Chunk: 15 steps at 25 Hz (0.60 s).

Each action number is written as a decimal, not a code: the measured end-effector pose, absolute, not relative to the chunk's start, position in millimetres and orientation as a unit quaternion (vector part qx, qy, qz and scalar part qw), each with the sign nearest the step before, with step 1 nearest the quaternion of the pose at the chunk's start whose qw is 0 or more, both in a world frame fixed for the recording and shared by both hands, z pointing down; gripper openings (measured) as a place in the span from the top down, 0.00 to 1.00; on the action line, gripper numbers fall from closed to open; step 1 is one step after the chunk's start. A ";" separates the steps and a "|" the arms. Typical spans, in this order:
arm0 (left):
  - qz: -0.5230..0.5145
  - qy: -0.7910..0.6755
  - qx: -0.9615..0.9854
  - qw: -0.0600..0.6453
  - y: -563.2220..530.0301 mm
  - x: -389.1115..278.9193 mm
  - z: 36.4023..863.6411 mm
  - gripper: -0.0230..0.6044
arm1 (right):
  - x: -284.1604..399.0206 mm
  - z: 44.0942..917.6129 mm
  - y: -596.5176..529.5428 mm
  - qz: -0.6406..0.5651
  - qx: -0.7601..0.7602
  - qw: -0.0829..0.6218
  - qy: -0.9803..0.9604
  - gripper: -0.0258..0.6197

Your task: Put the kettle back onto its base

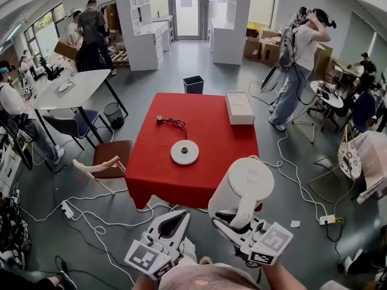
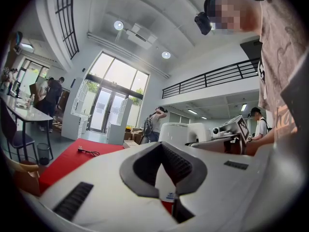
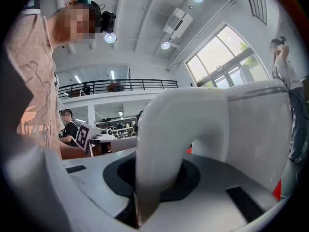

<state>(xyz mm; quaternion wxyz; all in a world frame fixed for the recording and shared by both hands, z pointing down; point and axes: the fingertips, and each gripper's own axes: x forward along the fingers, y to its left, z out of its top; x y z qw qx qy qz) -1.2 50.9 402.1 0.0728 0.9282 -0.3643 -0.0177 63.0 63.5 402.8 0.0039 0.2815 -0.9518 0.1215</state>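
The white kettle (image 1: 242, 187) hangs in the air off the near right corner of the red table (image 1: 211, 174). My right gripper (image 1: 233, 223) is shut on its handle (image 3: 161, 144), and the kettle body (image 3: 251, 124) fills that gripper's view. The round white base (image 1: 184, 151) lies on the table's middle, its black cord and plug (image 1: 172, 123) trailing behind it. My left gripper (image 1: 182, 216) is beside the kettle, before the table's near edge, shut and holding nothing (image 2: 161, 146). The kettle (image 2: 181, 129) shows to its right.
A white box (image 1: 239, 106) sits on the table's far right corner. A brown chair (image 1: 112, 153) stands at the table's left side, a dark bin (image 1: 193, 84) behind it. Cables (image 1: 103, 219) run over the floor. A person (image 1: 297, 65) stands at the right.
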 end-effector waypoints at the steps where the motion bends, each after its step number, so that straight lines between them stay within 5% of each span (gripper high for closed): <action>1: -0.015 -0.363 0.929 0.076 47.4 -0.1 403.0 0.98 | 62.7 403.5 59.3 0.122 0.281 0.003 -0.952 0.83; 15: 0.013 -0.345 0.934 0.092 -35.4 -19.7 410.7 0.98 | 43.6 404.7 -20.1 0.127 0.286 -0.001 -0.950 0.83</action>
